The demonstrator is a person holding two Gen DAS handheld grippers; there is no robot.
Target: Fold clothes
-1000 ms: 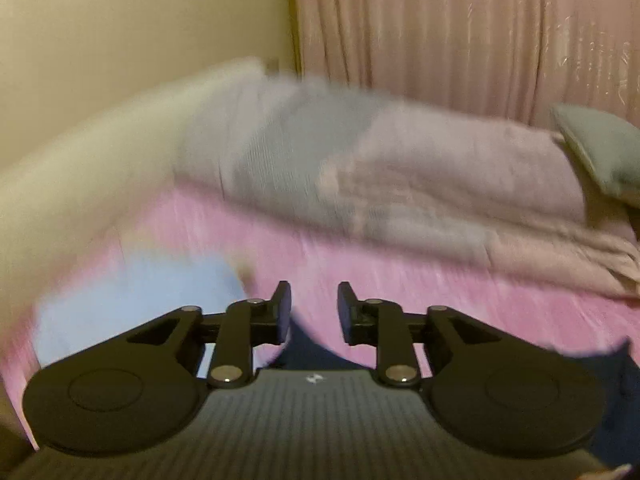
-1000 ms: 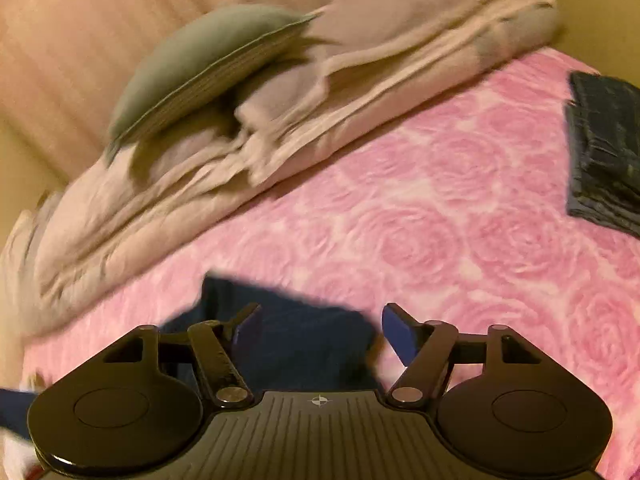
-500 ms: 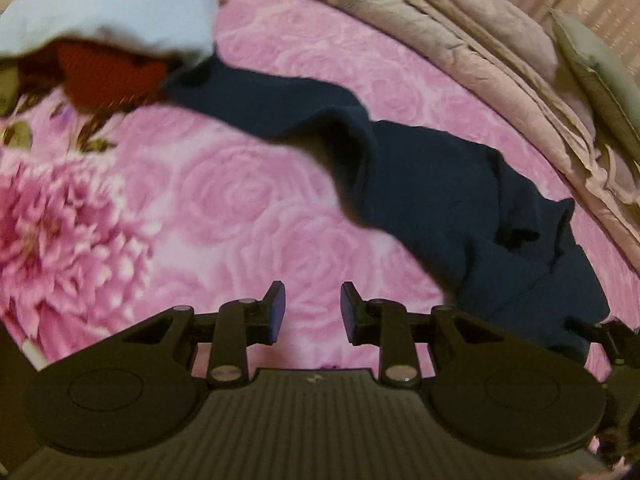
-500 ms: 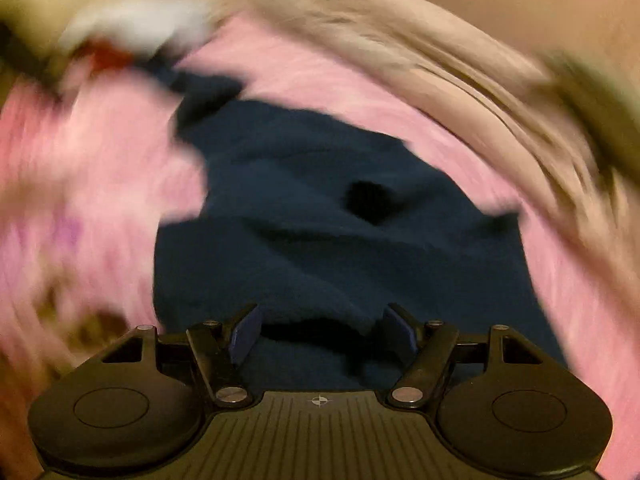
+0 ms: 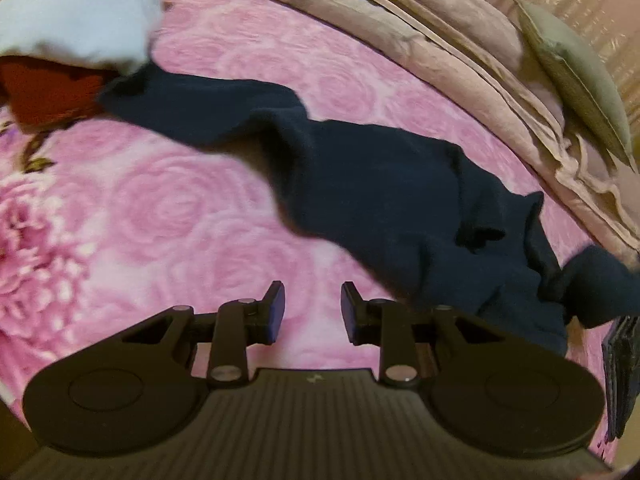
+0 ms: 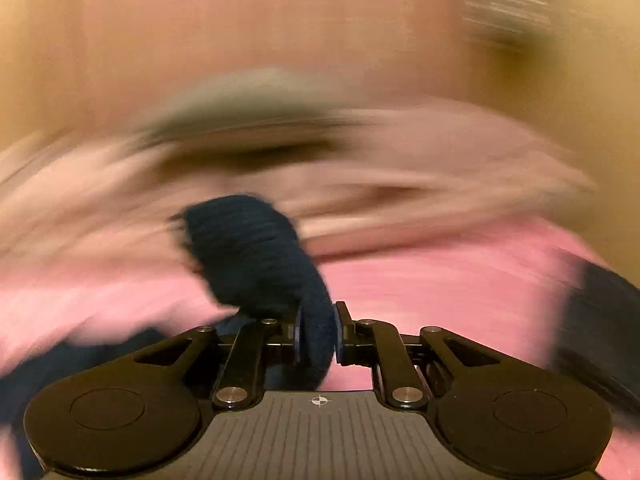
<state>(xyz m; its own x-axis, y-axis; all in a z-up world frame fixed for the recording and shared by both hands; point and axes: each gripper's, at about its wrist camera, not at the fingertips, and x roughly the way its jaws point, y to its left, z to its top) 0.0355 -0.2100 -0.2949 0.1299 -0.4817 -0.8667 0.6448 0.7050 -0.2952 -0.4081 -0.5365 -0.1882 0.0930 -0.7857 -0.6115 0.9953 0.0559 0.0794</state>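
While my right jaws (image 6: 316, 336) are closing on a fold of the one dark navy knit garment (image 5: 400, 196), its long axis runs from there toward the upper left across the pink rose-patterned bed (image 5: 168, 216); my left jaws (image 5: 312, 312) hover narrowly parted, empty, just beside its near edge.

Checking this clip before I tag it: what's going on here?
A person with a handheld gripper in each hand is starting on a dark navy garment lying crumpled on a pink rose-patterned bedspread. The right gripper is closing on a bunched end of it, with cloth between the pads; that view is heavily blurred. The left gripper hangs open over bare bedspread beside the garment, holding nothing. Nothing is folded yet. A light blue cloth and a red item lie at the garment's far end.
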